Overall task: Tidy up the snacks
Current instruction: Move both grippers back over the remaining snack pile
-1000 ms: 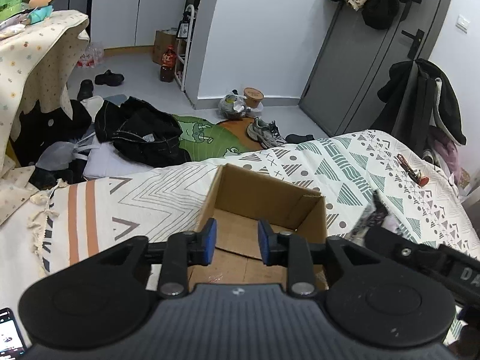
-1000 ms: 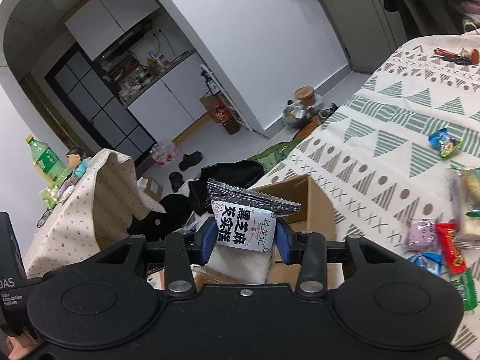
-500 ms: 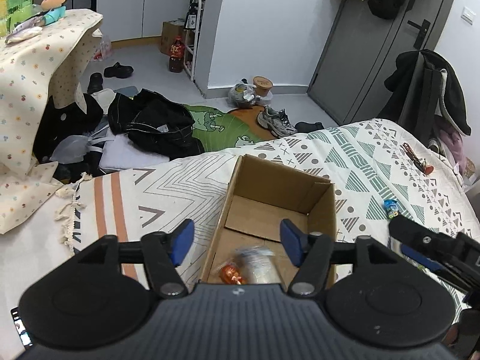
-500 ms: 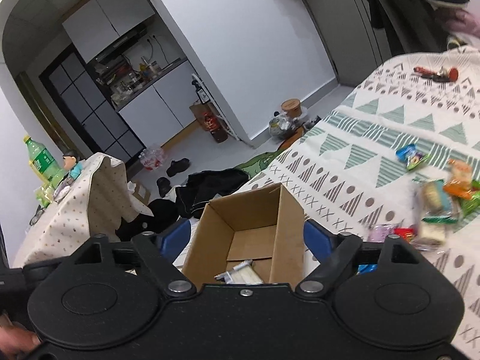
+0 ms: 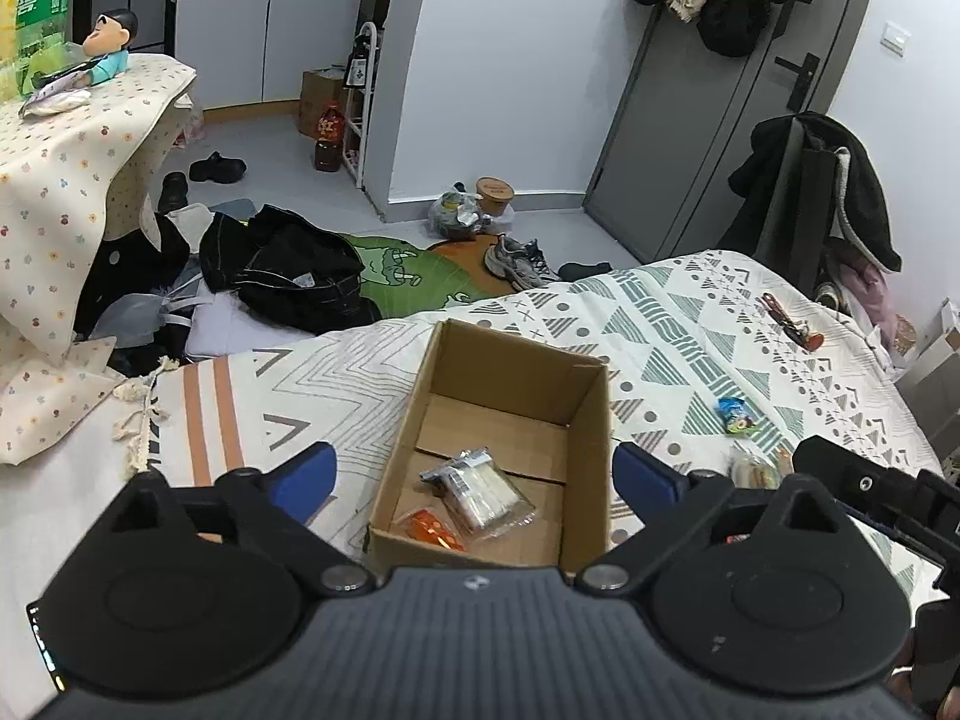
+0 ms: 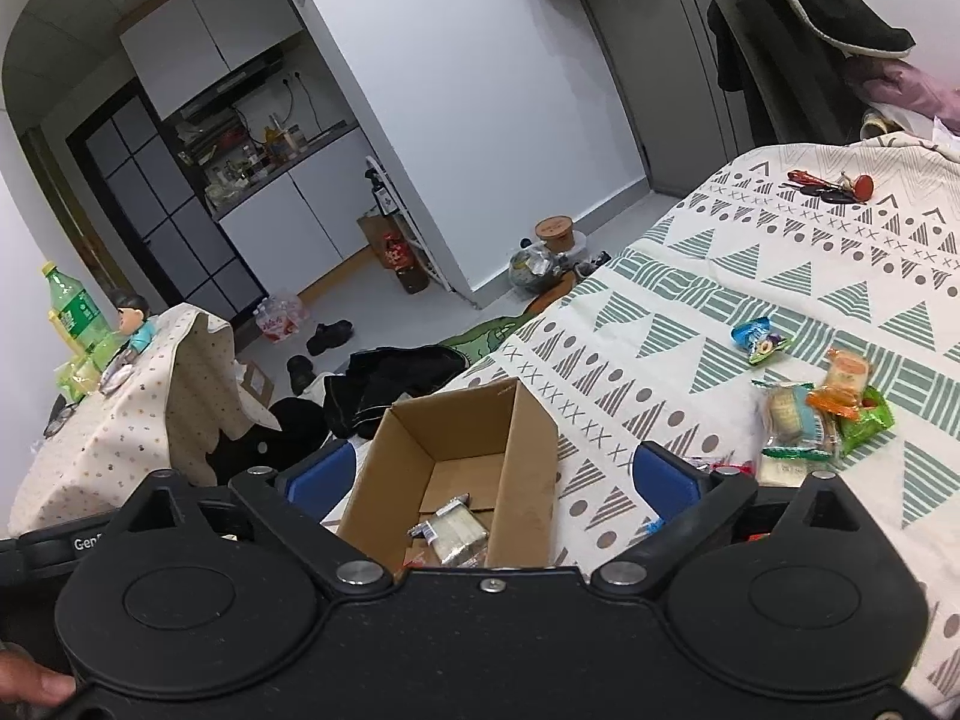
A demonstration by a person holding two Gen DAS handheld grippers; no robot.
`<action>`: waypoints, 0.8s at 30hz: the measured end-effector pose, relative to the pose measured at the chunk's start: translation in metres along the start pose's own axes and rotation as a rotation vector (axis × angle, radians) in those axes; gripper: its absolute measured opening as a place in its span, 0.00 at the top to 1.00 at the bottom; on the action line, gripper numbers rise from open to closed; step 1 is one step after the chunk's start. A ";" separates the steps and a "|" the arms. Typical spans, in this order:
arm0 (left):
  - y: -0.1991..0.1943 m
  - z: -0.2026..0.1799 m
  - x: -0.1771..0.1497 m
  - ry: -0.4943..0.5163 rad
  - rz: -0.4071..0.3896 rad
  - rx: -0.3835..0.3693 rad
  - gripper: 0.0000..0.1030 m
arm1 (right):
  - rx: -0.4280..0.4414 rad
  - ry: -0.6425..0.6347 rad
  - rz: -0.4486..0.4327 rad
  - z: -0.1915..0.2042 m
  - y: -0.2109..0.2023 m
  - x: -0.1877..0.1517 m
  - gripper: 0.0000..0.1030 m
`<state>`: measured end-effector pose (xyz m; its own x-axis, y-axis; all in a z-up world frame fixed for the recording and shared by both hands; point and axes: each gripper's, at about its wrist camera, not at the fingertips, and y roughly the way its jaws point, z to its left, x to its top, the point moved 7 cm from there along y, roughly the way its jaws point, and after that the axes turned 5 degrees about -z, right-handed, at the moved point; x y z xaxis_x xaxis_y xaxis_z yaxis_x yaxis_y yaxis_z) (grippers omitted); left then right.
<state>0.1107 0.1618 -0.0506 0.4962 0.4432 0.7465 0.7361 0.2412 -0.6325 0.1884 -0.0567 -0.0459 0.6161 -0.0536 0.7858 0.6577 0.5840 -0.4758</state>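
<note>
An open cardboard box (image 5: 588, 414) (image 6: 528, 456) stands on the patterned bedspread. Inside lie a clear-wrapped white snack pack (image 5: 480, 489) (image 6: 453, 531) and a small orange packet (image 5: 429, 531). My left gripper (image 5: 474, 477) is open and empty, held above the box's near end. My right gripper (image 6: 492, 477) is open and empty, also above the box. A pile of loose snack packets (image 6: 810, 414) lies on the bedspread to the right, with a blue packet (image 6: 757, 339) (image 5: 735, 414) apart from it.
Keys with a red tag (image 6: 840, 186) (image 5: 792, 327) lie further back on the bed. Clothes (image 5: 294, 270), shoes and a green mat cover the floor beyond the bed edge. A cloth-covered table (image 5: 60, 144) stands at left. The right gripper's body (image 5: 876, 492) shows at the left view's right edge.
My right gripper opened and released the snack pack, which now lies in the box. My left gripper opened wide too. Both grippers rose and drew back from the box.
</note>
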 end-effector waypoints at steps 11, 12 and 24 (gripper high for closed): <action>-0.017 -0.018 -0.008 0.014 -0.001 -0.041 0.00 | -0.029 0.004 0.000 -0.021 -0.023 0.002 0.00; -0.018 -0.020 -0.008 0.017 -0.001 -0.048 0.00 | -0.035 0.005 0.000 -0.025 -0.025 0.000 0.00; -0.031 -0.054 -0.018 0.066 -0.012 -0.095 0.00 | -0.107 0.052 -0.011 -0.072 -0.049 -0.002 0.00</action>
<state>0.1039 0.0997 -0.0338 0.5139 0.3820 0.7681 0.7810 0.1620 -0.6031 0.1863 -0.1432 -0.0523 0.6283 -0.1032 0.7711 0.7053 0.4938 -0.5086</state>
